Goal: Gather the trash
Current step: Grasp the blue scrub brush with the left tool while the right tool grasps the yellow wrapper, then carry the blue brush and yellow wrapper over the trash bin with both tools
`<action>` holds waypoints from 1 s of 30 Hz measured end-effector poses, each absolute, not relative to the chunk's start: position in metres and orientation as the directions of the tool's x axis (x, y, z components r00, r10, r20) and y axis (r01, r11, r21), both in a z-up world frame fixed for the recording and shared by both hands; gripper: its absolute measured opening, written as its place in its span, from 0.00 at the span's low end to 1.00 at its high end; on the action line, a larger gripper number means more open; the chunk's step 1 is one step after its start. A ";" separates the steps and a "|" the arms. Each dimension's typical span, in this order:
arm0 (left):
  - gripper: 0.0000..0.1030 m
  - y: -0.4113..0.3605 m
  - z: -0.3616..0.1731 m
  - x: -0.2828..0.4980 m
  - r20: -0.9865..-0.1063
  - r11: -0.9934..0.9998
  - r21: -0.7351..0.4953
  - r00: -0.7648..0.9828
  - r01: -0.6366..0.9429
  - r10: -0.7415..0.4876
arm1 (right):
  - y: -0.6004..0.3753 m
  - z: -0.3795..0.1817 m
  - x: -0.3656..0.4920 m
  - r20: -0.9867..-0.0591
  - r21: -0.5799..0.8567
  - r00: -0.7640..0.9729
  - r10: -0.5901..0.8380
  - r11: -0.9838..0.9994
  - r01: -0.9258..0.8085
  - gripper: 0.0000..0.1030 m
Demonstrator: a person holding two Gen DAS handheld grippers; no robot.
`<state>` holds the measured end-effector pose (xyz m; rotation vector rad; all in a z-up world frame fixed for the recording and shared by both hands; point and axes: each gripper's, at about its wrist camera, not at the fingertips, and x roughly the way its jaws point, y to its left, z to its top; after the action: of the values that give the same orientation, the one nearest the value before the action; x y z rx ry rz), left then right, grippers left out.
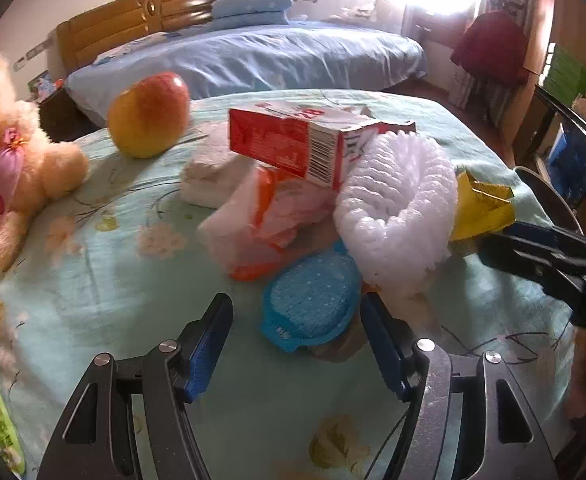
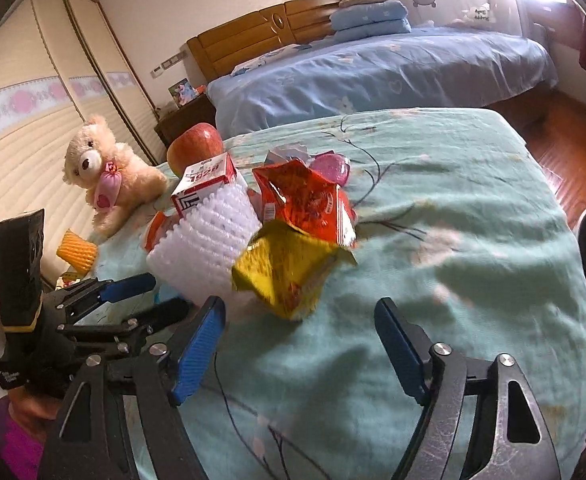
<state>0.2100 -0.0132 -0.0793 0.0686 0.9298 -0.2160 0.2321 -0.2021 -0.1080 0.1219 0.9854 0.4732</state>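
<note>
White foam netting (image 1: 393, 208) tops the trash pile on the mint floral bedspread (image 1: 93, 280), with a red carton (image 1: 293, 140) leaning on it. The left gripper (image 1: 297, 332) stands open around a blue scrubber (image 1: 313, 300), pads apart from it. The right gripper (image 2: 301, 332) gapes empty, just short of a yellow wrapper (image 2: 289, 272). Only the right view shows the red snack bag (image 2: 309, 200).

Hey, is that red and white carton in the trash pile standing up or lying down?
Lying down, tilted. The carton rests on its long side across the white foam net and wrappers, its torn-open end ragged in the left wrist view.
</note>
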 end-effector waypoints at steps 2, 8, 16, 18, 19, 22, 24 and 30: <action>0.48 -0.015 -0.083 0.213 -0.805 0.974 -0.030 0.572 0.225 -0.157 | -0.199 -0.111 0.236 -0.776 0.307 0.458 0.434 0.894 -0.326 0.60; 0.46 -0.017 -0.084 0.206 -0.795 0.974 -0.024 0.586 0.227 -0.156 | -0.199 -0.115 0.237 -0.786 0.305 0.449 0.426 0.897 -0.319 0.16; 0.45 -0.014 -0.082 0.165 -0.782 0.981 -0.072 0.600 0.181 -0.168 | -0.213 -0.107 0.219 -0.777 0.310 0.459 0.431 0.896 -0.318 0.11; 0.45 -0.015 -0.082 0.156 -0.779 0.982 -0.089 0.602 0.167 -0.173 | -0.218 -0.104 0.213 -0.776 0.308 0.463 0.428 0.898 -0.315 0.11; 0.45 -0.015 -0.082 0.151 -0.777 0.983 -0.095 0.606 0.158 -0.172 | -0.221 -0.103 0.210 -0.775 0.303 0.467 0.424 0.900 -0.314 0.11; 0.45 -0.018 -0.079 0.140 -0.767 0.987 -0.108 0.621 0.122 -0.161 | -0.227 -0.099 0.204 -0.772 0.305 0.475 0.423 0.901 -0.307 0.11; 0.45 -0.016 -0.074 0.137 -0.757 0.987 -0.125 0.634 0.099 -0.159 | -0.232 -0.097 0.200 -0.769 0.307 0.482 0.420 0.904 -0.299 0.11; 0.45 -0.020 -0.059 0.130 -0.735 0.987 -0.130 0.659 0.095 -0.160 | -0.246 -0.093 0.191 -0.762 0.310 0.500 0.411 0.910 -0.276 0.11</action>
<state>0.1301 -0.0198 -0.0591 -0.0827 0.8388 -0.1446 0.1910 -0.2463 -0.0927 0.1553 0.9617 0.4173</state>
